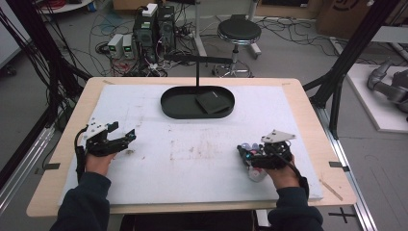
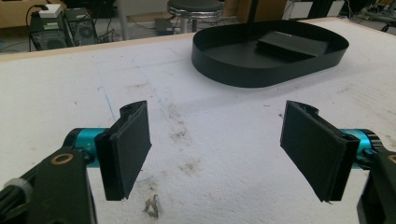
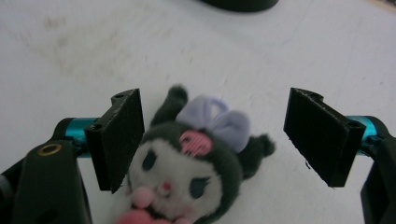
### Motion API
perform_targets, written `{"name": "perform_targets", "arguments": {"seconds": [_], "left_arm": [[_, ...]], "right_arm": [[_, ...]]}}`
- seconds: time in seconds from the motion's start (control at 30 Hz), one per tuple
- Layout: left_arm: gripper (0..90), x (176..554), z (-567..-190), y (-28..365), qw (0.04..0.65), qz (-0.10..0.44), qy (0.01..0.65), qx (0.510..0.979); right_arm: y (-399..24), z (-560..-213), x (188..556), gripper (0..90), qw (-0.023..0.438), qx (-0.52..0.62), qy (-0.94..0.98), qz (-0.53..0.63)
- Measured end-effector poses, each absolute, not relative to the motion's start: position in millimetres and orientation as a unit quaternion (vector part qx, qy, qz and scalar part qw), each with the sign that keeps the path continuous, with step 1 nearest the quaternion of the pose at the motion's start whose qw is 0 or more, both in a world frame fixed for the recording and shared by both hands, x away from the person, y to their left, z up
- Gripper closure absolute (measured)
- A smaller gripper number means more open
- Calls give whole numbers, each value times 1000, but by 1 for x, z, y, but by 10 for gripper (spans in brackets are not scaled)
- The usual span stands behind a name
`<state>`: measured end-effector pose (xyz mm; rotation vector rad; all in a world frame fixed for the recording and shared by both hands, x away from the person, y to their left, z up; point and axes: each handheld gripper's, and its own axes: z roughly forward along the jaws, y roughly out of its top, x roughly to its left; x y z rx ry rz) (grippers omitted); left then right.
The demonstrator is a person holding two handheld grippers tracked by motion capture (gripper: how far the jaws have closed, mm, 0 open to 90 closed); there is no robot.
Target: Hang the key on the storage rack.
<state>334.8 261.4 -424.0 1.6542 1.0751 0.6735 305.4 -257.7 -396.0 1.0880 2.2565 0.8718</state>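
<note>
Between the two spread black jaws of the right gripper (image 3: 212, 140), a small plush toy with a dark grey hood, white face, lilac bow and pink skull mark (image 3: 196, 172) lies face-up on the white foam mat (image 3: 327, 60). The jaws stand wide apart: the left-hand pad in the right gripper view sits just beside the toy's cheek, and whether it touches cannot be told; the other pad is well clear of it, with bare mat between. The toy's ears and bow point away from the camera, its pink mouth toward the bottom edge of that view.

Seen from the high view, the right gripper (image 1: 245, 153) rests at the near right of the mat, the person's hand behind it, and the plush toy (image 1: 255, 172) shows as a pale patch under and beside the gripper body.

Over at the near left of the mat, the left gripper (image 1: 126, 136) is also wide open, holding nothing; its own view shows the left gripper (image 2: 215, 149) over stained, scuffed foam with a small scrap of debris (image 2: 151, 207) near the bottom.

Farther off, toward the far middle of the mat, stands a black oval tray (image 1: 169, 107) with a flat black square pad (image 1: 214, 101) lying inside it. The mat covers a light wooden table (image 1: 57, 159).
</note>
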Motion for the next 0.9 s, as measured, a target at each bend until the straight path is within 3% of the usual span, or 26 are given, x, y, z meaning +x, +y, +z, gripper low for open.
{"name": "perform_targets", "arguments": {"seconds": [0.1, 0.2, 0.37, 0.47, 0.57, 0.73, 0.9], "left_arm": [[244, 334, -424, 260, 504, 280, 443, 687], [244, 334, -424, 261, 501, 279, 444, 688], [245, 332, -424, 262, 501, 281, 448, 685], [247, 332, -425, 263, 500, 281, 449, 685], [248, 333, -425, 263, 499, 281, 449, 686], [249, 332, -425, 263, 498, 281, 450, 686], [249, 332, -426, 260, 495, 279, 448, 690]], "right_arm": [[-248, -412, 308, 212, 219, 399, 845, 281], [-245, -419, 313, 307, 198, 402, 851, 273], [-243, -415, 324, 394, 204, 350, 875, 265], [-247, -413, 336, 385, 234, 265, 896, 268], [-248, -415, 348, 351, 235, 225, 905, 273], [-253, -413, 352, 220, 238, 293, 878, 294], [-257, -401, 336, 217, 265, 360, 835, 319]]}}
